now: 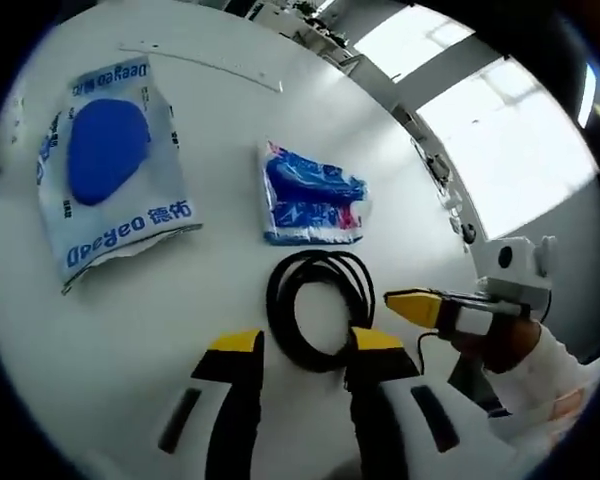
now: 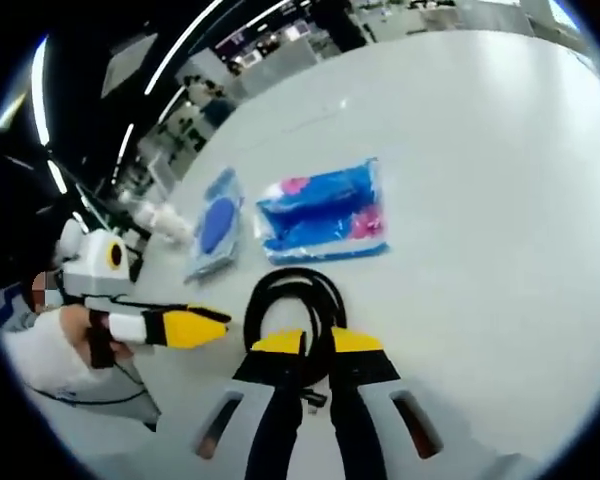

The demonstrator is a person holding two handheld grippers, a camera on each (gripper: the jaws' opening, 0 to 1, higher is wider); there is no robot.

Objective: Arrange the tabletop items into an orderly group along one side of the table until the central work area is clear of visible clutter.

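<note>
A coiled black cable (image 1: 320,305) lies on the white table (image 1: 220,260). My left gripper (image 1: 306,345) is open, its yellow-tipped jaws straddling the coil's near edge. Beyond the coil lie a blue tissue packet (image 1: 312,196) and, to the left, a white bag with a blue oval (image 1: 110,170). My right gripper (image 1: 405,303) reaches in from the right, its tip beside the coil. In the right gripper view, my right gripper (image 2: 318,343) has its jaws close together with a strand of the black cable (image 2: 292,290) in the narrow gap. The left gripper (image 2: 195,327) enters from the left.
The tissue packet (image 2: 325,213) and the bag (image 2: 215,228) lie past the coil in the right gripper view. A thin white strip (image 1: 205,62) rests near the table's far edge. A person's hand (image 1: 500,345) holds the right gripper. Bare tabletop (image 2: 480,200) spreads to the right.
</note>
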